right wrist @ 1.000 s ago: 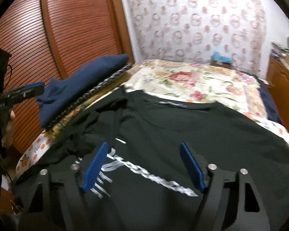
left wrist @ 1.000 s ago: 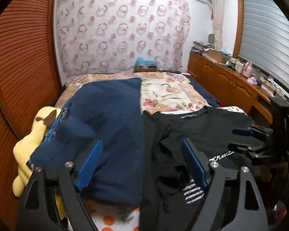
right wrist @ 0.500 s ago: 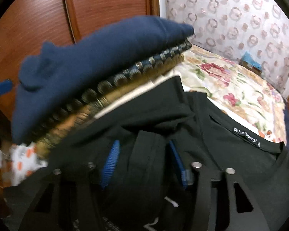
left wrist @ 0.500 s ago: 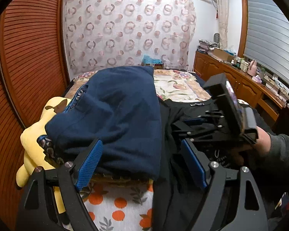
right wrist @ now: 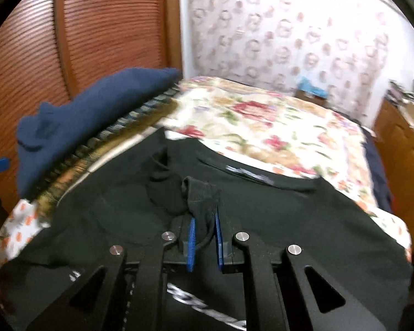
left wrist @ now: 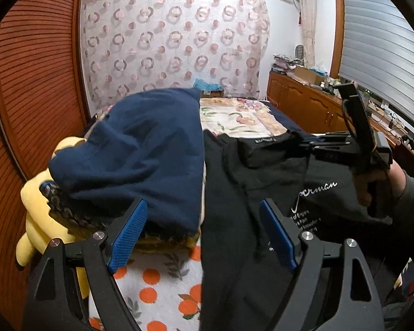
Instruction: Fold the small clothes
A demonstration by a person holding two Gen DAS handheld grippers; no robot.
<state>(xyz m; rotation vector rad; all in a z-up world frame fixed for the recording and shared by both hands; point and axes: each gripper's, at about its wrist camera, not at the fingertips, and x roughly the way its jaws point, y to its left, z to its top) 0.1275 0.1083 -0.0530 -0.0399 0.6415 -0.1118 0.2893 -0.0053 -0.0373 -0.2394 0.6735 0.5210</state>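
Observation:
A black T-shirt with white lettering lies front up on the bed; it also shows in the left wrist view. My right gripper is shut on a bunched fold of its left sleeve, lifted over the chest; from the left wrist view it reaches in from the right near the collar. My left gripper is open and empty, low at the shirt's left edge near the bed's front.
A folded navy garment lies on a patterned stack left of the shirt, with a yellow plush toy beside it. A wooden louvred wardrobe stands left, wooden cabinets right. A floral bedspread lies beyond.
My right gripper closed on the black shirt's sleeve and has pulled it up and rightward over the chest. My left gripper stayed open, shifting slightly.

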